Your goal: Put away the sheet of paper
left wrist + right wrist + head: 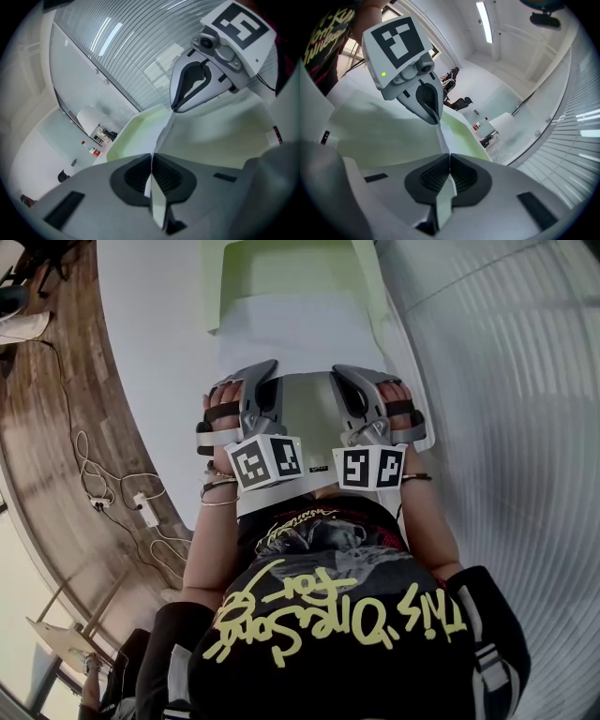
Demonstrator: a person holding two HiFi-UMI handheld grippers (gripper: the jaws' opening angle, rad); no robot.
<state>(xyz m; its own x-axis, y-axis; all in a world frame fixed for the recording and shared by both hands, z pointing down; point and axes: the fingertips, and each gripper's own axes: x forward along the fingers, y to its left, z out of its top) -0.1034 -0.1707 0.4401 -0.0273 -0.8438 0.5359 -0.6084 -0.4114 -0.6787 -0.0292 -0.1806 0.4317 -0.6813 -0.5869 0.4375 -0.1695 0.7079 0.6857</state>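
Where sheet of paper [300,409] edge faces person [328,615], fingers of left gripper [151,161], right gripper [449,161] closed on it.

The sheet of paper [305,413] looks matt, the left gripper [151,159] and right gripper [449,159] matt grey plastic with ribbed black pads [165,177], the surface [150,352] smooth, the floor [56,427] wood.
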